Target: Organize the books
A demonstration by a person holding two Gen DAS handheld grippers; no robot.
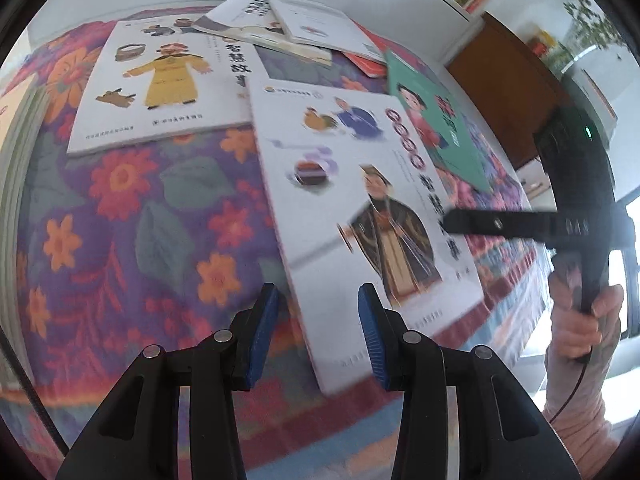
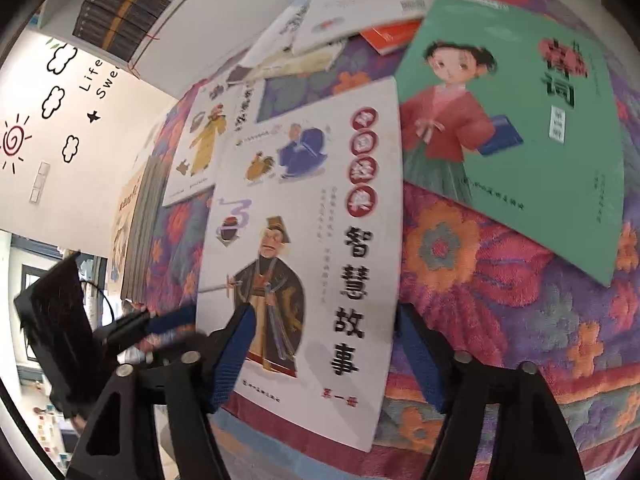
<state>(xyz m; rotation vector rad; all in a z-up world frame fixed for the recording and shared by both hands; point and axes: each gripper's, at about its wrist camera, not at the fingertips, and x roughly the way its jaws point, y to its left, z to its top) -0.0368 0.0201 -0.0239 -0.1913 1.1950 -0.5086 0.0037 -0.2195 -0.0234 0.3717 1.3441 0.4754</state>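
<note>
Left wrist view: left gripper (image 1: pixel 318 312) hangs over the floral cloth (image 1: pixel 120 216), blue pads (image 1: pixel 264 328) apart w/ a narrow gap. The near corner of the white book (image 1: pixel 360 208) (robed man on cover) lies under that gap; the pads pinch nothing. Whether a pad touches the cover, can't tell. The book lies flat, near corner past the cloth's edge. A 2nd white book (image 1: pixel 160 92), yellow-robed figure, lies flat further back on the left, apart from the first. A green book (image 1: pixel 436 120) sits at the right, its lower edge overlapping the white book's far right side. Behind, a loose pile of thin books (image 1: pixel 304 28). Right gripper (image 1: pixel 460 222) reaches in from the right, one finger over the white book's right edge; a hand (image 1: pixel 588 316) holds its handle. Image is motion-blurred.

Right wrist view: right gripper (image 2: pixel 324 344) straddles the white book (image 2: pixel 312 216), jaws spread wide, left pad (image 2: pixel 236 344) over the cover and right pad (image 2: pixel 420 356) just past its right edge. No squeeze visible. Green book (image 2: pixel 520 128) lies top right, tilted, corner over the white book. Left gripper (image 2: pixel 172 322) at the white book's left edge. Stack of books (image 2: pixel 140 232) stands at the cloth's left side.
</note>
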